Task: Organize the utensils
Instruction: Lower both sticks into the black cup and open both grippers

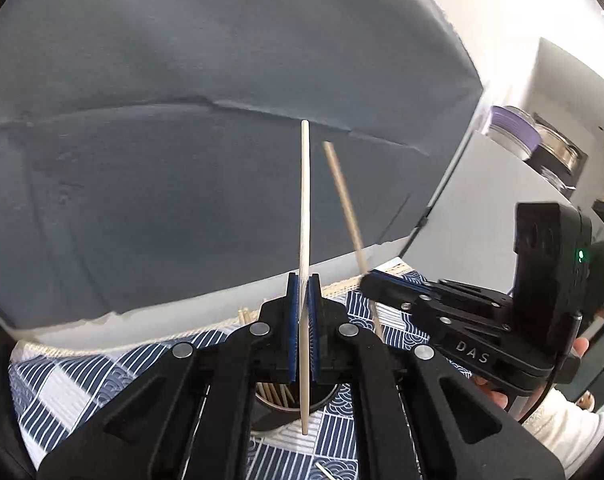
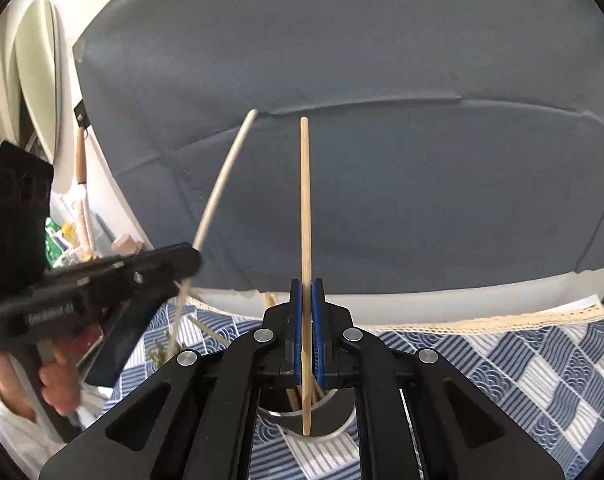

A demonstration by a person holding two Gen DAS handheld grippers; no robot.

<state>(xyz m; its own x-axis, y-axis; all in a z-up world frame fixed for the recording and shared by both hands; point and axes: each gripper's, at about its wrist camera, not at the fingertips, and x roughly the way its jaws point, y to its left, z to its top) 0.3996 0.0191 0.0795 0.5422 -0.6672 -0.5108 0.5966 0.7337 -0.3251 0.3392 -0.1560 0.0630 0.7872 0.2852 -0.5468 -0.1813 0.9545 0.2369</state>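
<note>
My left gripper (image 1: 304,288) is shut on a pale wooden chopstick (image 1: 305,208), held upright above a dark round utensil cup (image 1: 278,408) with several chopsticks in it. My right gripper (image 2: 306,292) is shut on a tan wooden chopstick (image 2: 305,208), held upright over the same cup (image 2: 325,416). In the left wrist view the right gripper (image 1: 367,276) is at the right with its chopstick (image 1: 343,204) tilted. In the right wrist view the left gripper (image 2: 192,256) is at the left with its chopstick (image 2: 222,184) leaning.
A blue and white patterned cloth (image 1: 62,376) with a lace edge covers the table. A grey-blue backdrop (image 1: 222,80) stands close behind. A loose chopstick (image 1: 323,470) lies on the cloth. Plates (image 2: 38,64) and a brush (image 2: 82,184) stand at the left.
</note>
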